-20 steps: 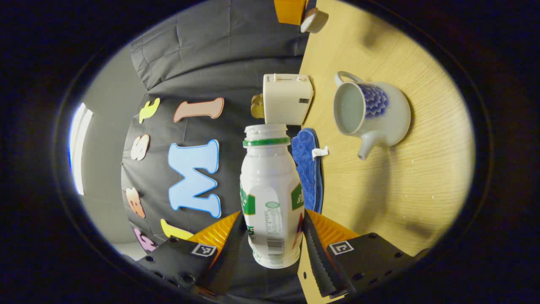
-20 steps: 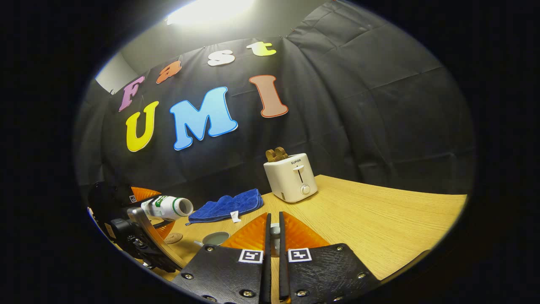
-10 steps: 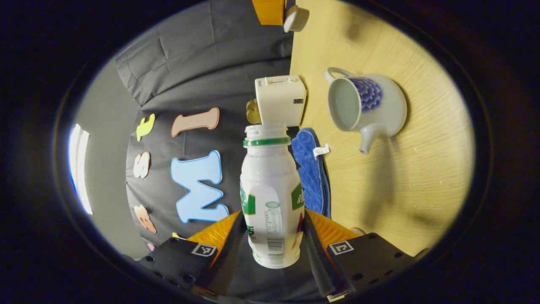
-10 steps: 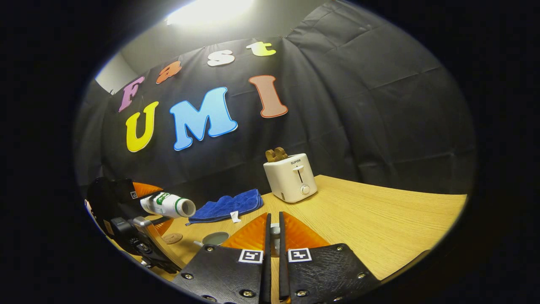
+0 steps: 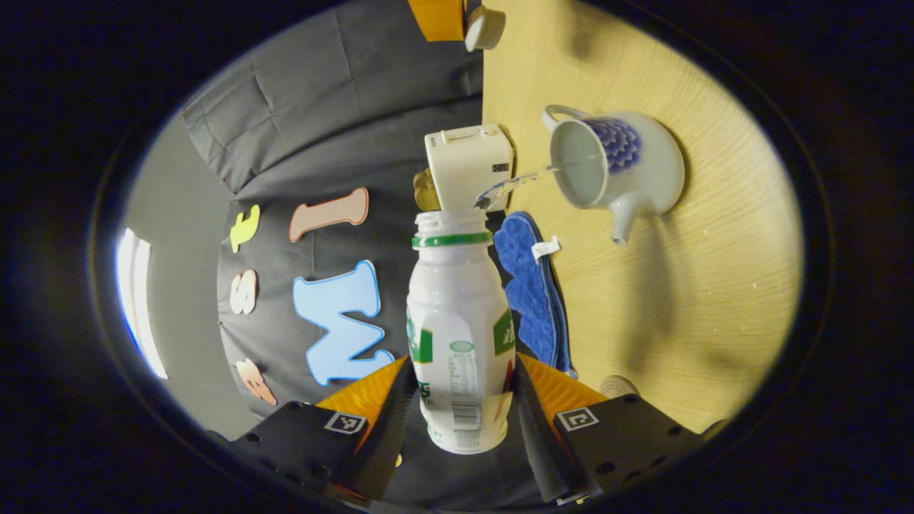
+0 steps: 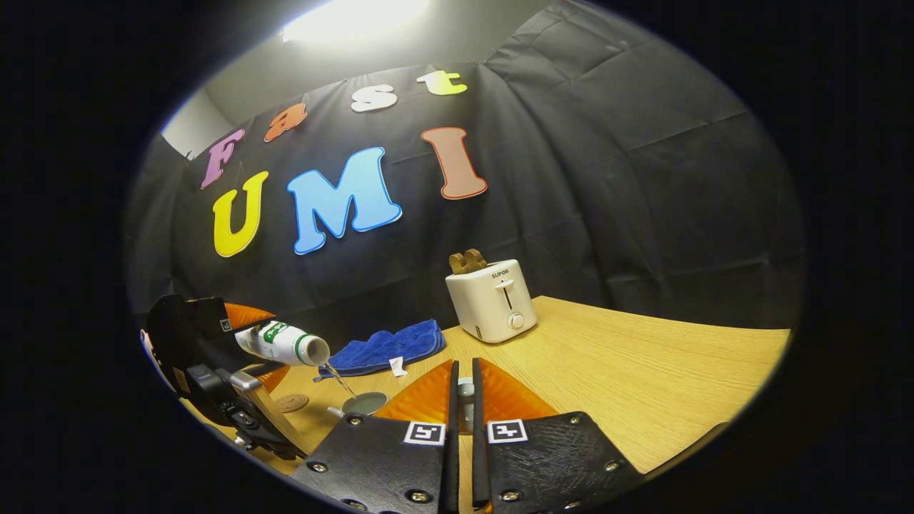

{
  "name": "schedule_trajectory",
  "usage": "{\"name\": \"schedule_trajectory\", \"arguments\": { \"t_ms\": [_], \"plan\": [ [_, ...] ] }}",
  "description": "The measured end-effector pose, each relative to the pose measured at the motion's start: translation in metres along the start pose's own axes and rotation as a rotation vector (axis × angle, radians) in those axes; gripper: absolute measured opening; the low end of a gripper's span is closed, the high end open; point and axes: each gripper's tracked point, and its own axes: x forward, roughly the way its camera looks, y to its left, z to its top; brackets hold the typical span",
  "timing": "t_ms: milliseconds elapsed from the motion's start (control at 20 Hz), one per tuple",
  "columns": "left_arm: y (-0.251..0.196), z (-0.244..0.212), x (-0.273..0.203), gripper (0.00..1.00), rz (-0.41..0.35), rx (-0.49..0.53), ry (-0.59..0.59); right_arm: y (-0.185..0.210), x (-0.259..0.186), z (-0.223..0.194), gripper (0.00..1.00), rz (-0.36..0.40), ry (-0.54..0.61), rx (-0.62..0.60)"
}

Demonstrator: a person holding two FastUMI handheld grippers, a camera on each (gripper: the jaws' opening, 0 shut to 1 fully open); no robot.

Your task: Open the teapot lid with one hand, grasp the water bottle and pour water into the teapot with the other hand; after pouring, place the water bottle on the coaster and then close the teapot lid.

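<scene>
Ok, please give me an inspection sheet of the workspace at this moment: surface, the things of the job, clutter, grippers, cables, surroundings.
Surface: wooden table, bare to the right of the toaster.
Job's things: water bottle uncapped and tipped, a thin stream running from its mouth into the open teapot; teapot lid held off the pot; coaster bare on the table.
Clutter: white toaster with toast in it; blue cloth lying beside it.
Grippers: left gripper shut on the water bottle; right gripper shut on the teapot lid, its knob between the fingers.
Cables: nothing seen.
Surroundings: black cloth wall behind the table, bright ceiling light above.
</scene>
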Motion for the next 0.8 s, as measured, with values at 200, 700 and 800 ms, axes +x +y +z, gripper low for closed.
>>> {"name": "schedule_trajectory", "arguments": {
  "t_ms": [200,700,800],
  "plan": [
    [0.003,0.0,-0.001,0.82,0.003,0.019,0.001,0.001,0.001,0.0,0.07,0.003,0.001,-0.006],
    [0.012,0.0,0.003,0.82,0.014,0.095,-0.025,0.0,0.001,-0.001,0.07,-0.002,0.001,-0.008],
    [0.013,0.001,0.002,0.86,0.017,0.11,-0.028,0.0,0.002,-0.001,0.07,-0.002,0.004,-0.007]
  ]
}}
